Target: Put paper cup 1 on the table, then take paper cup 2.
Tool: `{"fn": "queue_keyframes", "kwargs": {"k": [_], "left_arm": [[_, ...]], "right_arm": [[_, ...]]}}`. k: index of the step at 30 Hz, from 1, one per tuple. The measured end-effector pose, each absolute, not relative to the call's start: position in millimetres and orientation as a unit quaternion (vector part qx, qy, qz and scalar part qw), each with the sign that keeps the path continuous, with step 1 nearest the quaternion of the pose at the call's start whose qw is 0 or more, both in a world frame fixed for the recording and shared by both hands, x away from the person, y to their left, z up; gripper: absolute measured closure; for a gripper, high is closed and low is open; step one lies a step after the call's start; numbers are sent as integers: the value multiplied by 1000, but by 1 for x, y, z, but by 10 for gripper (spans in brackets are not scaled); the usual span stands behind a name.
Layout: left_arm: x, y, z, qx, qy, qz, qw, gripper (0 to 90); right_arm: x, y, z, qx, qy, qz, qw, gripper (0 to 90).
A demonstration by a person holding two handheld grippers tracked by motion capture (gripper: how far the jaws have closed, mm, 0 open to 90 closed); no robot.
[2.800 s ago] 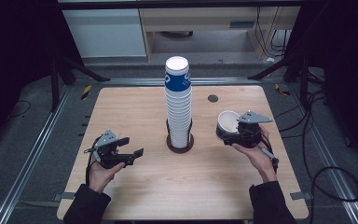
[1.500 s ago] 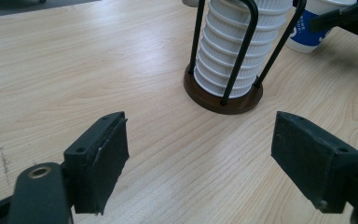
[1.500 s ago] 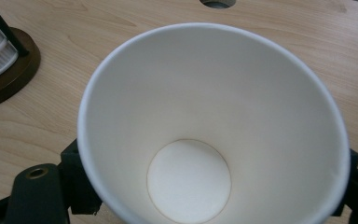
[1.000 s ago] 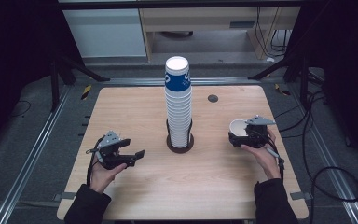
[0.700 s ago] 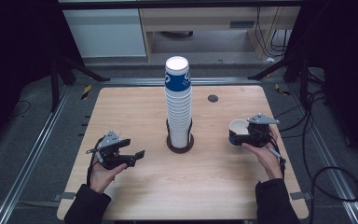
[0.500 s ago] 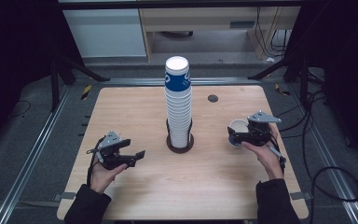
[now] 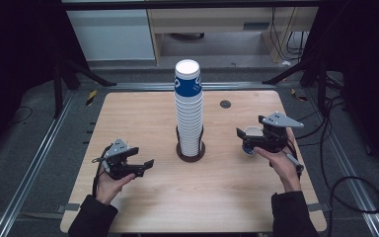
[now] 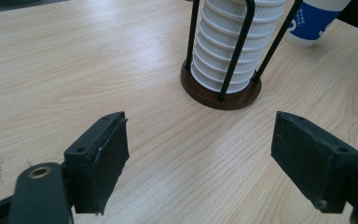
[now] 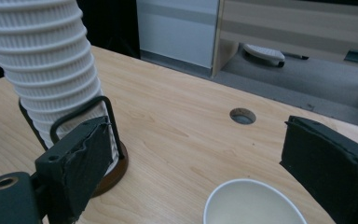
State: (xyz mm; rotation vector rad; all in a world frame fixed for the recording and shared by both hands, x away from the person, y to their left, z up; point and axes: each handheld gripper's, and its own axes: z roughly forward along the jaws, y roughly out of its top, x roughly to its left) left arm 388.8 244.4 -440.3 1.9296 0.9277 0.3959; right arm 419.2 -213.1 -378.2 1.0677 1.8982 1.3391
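Paper cup (image 7: 251, 139): your single cup stands upright on the table (image 7: 143, 113) at the right side, mouth up. In the right gripper view its white rim (image 9: 253, 201) sits low between the two jaws, and the inside looks empty as far as it can be seen.
Right gripper (image 7: 247, 140): your jaws stand wide, one on each side of the cup, with a visible gap to the rim; the pads do not press on it. They have just been closing slightly around the cup.
Left gripper (image 7: 145, 167): your jaws are spread apart with bare table between them. It is held low over the left half of the table, pointing toward the holder.
Cup stack (image 7: 189, 108): a tall column of nested white ribbed cups, topped by a cup with a blue band. It rises from the centre of the table, well apart from the single cup.
Cup holder (image 8: 221, 95): a round brown base with thin black wire uprights that enclose the bottom of the stack.
Table hole (image 9: 242, 115): a small round opening in the tabletop beyond the single cup.
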Motion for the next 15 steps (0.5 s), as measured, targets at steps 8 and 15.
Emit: {"fn": "queue_keyframes", "kwargs": {"k": [8, 15], "left_arm": [[389, 244, -441, 787, 377, 162, 461, 180], [390, 245, -441, 784, 384, 163, 459, 178]], "right_arm": [[408, -203, -350, 373, 695, 544, 287, 85], [405, -180, -317, 327, 686, 587, 278, 80]]}}
